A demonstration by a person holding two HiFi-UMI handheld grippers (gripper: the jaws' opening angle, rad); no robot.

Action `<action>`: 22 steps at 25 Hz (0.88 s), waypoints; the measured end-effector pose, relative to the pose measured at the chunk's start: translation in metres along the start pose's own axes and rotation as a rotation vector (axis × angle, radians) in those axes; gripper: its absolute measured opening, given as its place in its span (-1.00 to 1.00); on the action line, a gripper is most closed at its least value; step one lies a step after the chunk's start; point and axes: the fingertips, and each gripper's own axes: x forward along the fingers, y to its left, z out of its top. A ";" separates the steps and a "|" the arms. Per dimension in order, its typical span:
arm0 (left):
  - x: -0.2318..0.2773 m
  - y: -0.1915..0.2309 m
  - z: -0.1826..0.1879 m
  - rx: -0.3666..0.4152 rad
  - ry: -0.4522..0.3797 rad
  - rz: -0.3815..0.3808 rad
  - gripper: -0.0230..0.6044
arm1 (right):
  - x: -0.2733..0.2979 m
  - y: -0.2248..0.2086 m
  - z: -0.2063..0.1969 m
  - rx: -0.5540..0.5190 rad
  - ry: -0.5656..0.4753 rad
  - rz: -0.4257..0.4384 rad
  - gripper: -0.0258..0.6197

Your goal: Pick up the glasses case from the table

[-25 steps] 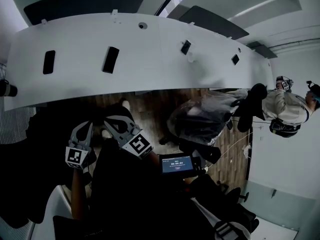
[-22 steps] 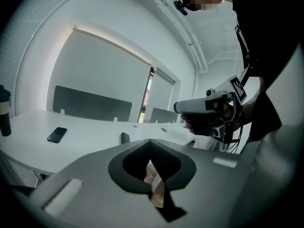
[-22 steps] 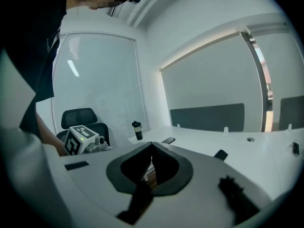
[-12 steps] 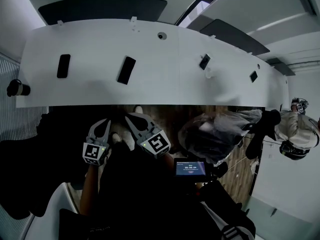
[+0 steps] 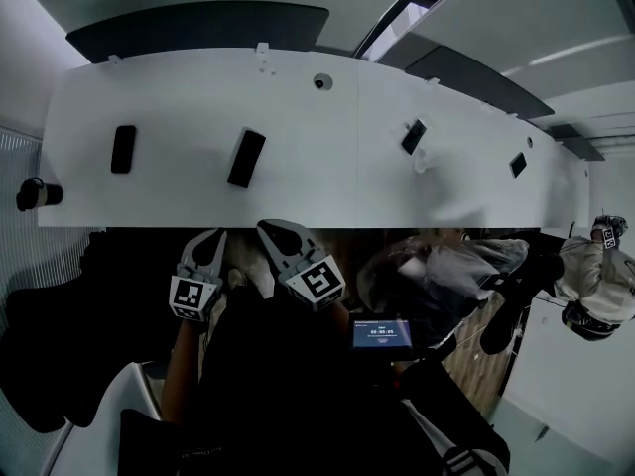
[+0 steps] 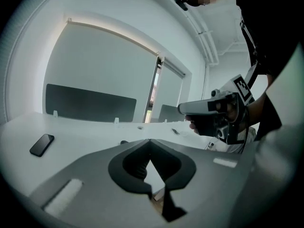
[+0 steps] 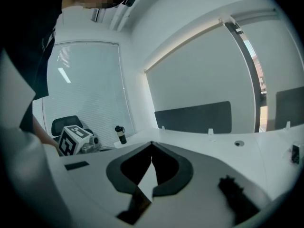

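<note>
Several dark flat oblong things lie on the long white table (image 5: 327,186): one (image 5: 246,159) straight beyond my grippers, one (image 5: 123,149) further left, two smaller ones (image 5: 414,136) (image 5: 517,164) to the right. I cannot tell which is the glasses case. My left gripper (image 5: 215,234) and right gripper (image 5: 268,228) hover side by side at the table's near edge, both shut and empty. The left gripper view shows shut jaws (image 6: 150,141) and a dark oblong thing (image 6: 42,145) at the left. The right gripper view shows shut jaws (image 7: 152,143) too.
A dark bottle (image 5: 35,193) (image 7: 120,134) stands at the table's left end. A small lit screen (image 5: 382,332) sits low by my body. A plastic-covered bundle (image 5: 437,266) and another person (image 5: 595,286) are at the right, over the wooden floor.
Both grippers have moved forward together toward the table's near edge, and the table has come closer in the head view. The jaws stay shut.
</note>
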 end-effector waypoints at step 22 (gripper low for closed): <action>0.101 0.037 -0.029 -0.042 0.176 0.326 -0.91 | -0.033 -0.155 -0.023 0.119 -0.001 -0.073 -0.90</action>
